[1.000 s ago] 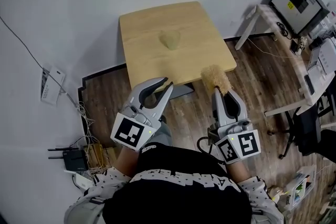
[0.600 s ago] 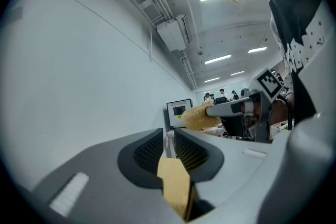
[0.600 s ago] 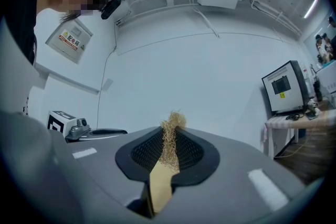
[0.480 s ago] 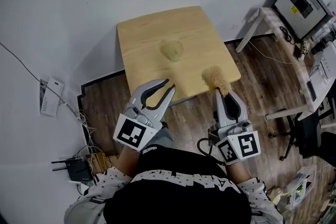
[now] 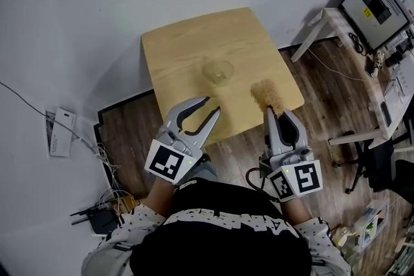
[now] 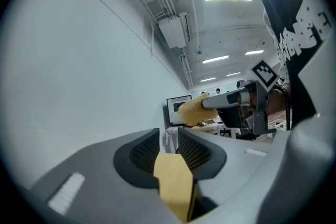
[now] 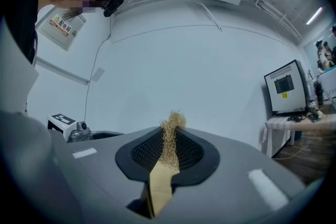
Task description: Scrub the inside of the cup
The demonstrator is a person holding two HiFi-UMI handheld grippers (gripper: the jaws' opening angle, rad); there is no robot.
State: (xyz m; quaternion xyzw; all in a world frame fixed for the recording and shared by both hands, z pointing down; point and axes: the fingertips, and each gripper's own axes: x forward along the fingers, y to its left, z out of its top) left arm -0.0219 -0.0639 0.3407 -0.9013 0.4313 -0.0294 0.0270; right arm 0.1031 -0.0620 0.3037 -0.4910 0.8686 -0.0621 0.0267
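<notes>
A clear cup (image 5: pixel 218 70) stands upright near the middle of the small wooden table (image 5: pixel 174 48). My left gripper (image 5: pixel 212 105) hovers over the table's front edge, short of the cup. Its jaws are opening and nothing is between them (image 6: pixel 168 150). My right gripper (image 5: pixel 275 116) is shut on the handle of a brush, whose fluffy yellow head (image 5: pixel 265 95) sticks out over the table's front right corner, right of the cup. The right gripper view shows the bristles (image 7: pixel 170 136) clamped between the pads. From the left gripper view, the brush head (image 6: pixel 191 108) appears ahead at the right.
A white desk with a monitor (image 5: pixel 378 6) stands at the far right, and an office chair (image 5: pixel 383 168) is below it. Cables and a router (image 5: pixel 100 220) lie on the wood floor at the left, near a white box (image 5: pixel 59 132). A grey wall lies behind the table.
The left jaws have spread wider. Both grippers have come forward towards the table, and the cup now sits closer to the left gripper's tips.
</notes>
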